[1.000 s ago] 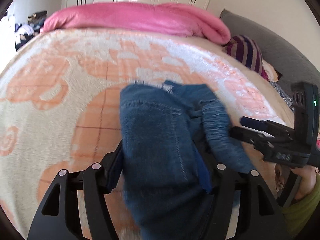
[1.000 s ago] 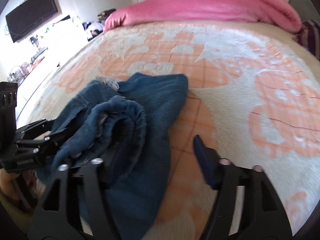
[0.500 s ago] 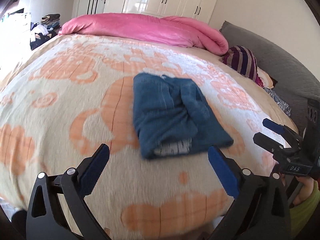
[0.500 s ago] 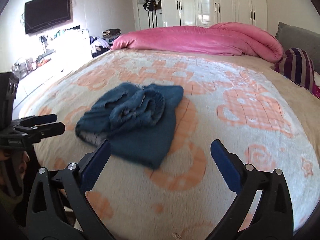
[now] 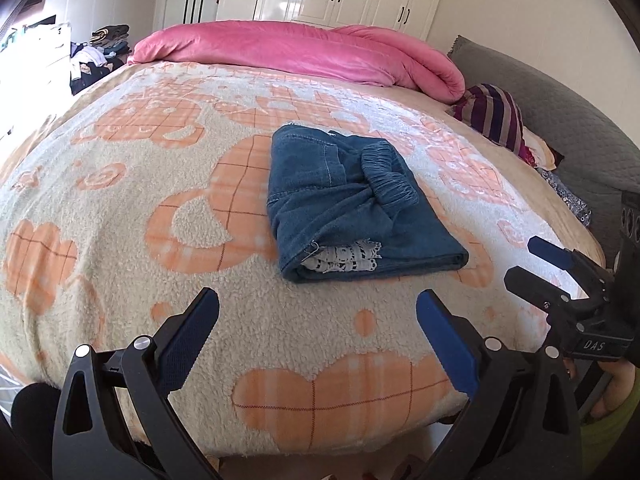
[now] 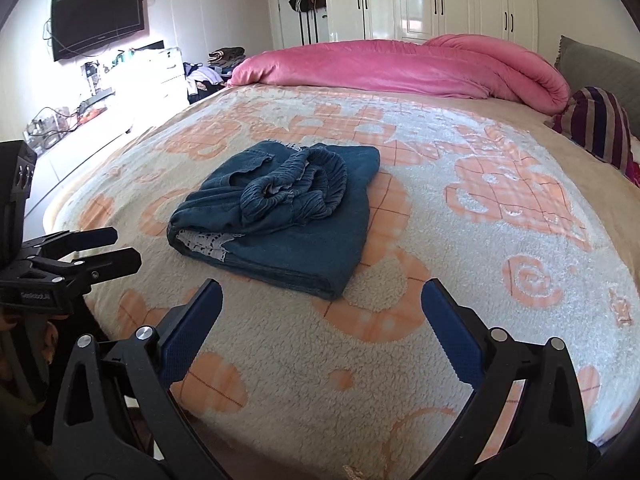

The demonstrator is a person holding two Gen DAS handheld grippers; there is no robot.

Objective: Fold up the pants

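The folded pants [image 5: 352, 208] lie on the blanket [image 5: 120, 208] ahead of both tools, touching neither. The left gripper [image 5: 316, 320] and the right gripper [image 6: 320, 308] each hang with fingers spread wide, holding nothing.

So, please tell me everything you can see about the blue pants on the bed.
The pants are dark blue denim, folded into a compact, roughly rectangular bundle. A gathered elastic waistband lies bunched on top, and a strip of white lace trim peeks out from the near folded edge. The bundle lies flat near the middle of the cream and orange fleece blanket. Nothing else touches it: the left gripper and the right gripper are both open and held apart from it.
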